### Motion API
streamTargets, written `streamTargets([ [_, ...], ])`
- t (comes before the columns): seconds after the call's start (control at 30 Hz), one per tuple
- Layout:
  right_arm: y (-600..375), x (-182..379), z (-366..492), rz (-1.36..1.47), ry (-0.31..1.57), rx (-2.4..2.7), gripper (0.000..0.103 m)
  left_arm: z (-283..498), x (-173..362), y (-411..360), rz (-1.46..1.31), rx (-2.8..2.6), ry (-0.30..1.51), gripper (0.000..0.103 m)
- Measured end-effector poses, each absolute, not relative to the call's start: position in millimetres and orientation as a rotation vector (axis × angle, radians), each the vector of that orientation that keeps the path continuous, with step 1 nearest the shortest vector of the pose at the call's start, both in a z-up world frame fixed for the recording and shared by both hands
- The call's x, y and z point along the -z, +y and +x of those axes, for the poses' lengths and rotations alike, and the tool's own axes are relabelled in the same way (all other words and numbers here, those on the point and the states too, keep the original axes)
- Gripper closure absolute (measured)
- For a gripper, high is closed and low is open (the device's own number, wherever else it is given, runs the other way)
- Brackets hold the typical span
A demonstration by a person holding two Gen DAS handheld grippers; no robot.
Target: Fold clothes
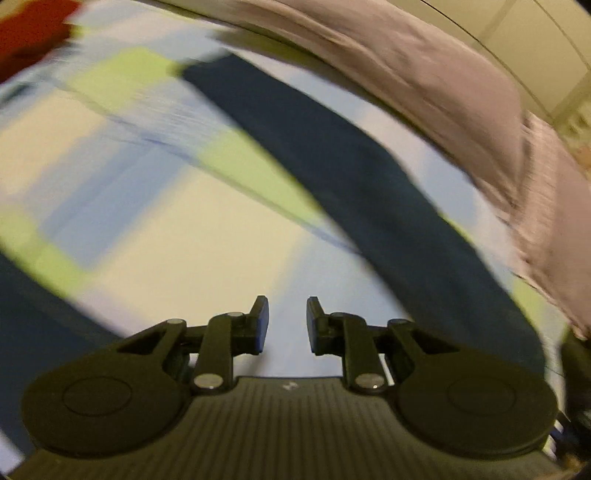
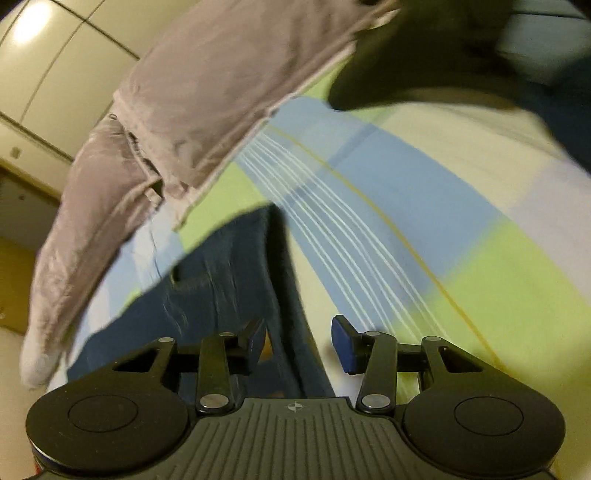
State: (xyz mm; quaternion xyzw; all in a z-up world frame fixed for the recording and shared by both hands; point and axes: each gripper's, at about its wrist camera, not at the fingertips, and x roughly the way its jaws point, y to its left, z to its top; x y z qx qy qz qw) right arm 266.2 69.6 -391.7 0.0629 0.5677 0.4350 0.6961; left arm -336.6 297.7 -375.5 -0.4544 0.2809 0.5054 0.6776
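A dark navy garment [image 1: 369, 177] lies as a long band across the checked bedsheet [image 1: 159, 236]; it also shows in the right wrist view [image 2: 221, 273]. A mauve-grey garment [image 1: 443, 85] lies beyond it near the bed's edge, also in the right wrist view [image 2: 207, 96]. My left gripper [image 1: 287, 325] is open and empty above bare sheet, left of the navy band. My right gripper [image 2: 297, 343] is open, with the navy garment's edge lying under and between its fingers, not clamped. Both views are motion-blurred.
The sheet [image 2: 443, 221] has blue, green and cream checks. A red item [image 1: 33, 33] sits at the far left corner. A dark shape [image 2: 424, 55] lies at the top right. Pale cupboard doors [image 2: 55, 74] stand beyond the bed.
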Motion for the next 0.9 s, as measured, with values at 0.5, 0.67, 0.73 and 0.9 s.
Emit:
streamTargets([
  [0.5,163.9,428.4,316.8,0.162,1.249,-1.178,0.103,-261.0,394.3,312.5,-1.068,-1.082,0.685,0.086],
  [0.67,172.0,450.7,322.7,0.106,1.236,-1.082,0.103,-245.7,404.8,316.2,-1.047,-1.081,0.721,0.086],
  [0.73,170.7,450.6,320.6,0.103,1.232,-1.093,0.102,-241.2,407.1,316.2,-1.040,-1.073,0.728,0.086],
  [0.9,142.4,413.2,308.2,-0.033,1.110,-0.971,0.056,-231.1,408.2,310.6,-1.022,-1.044,0.732,0.086],
])
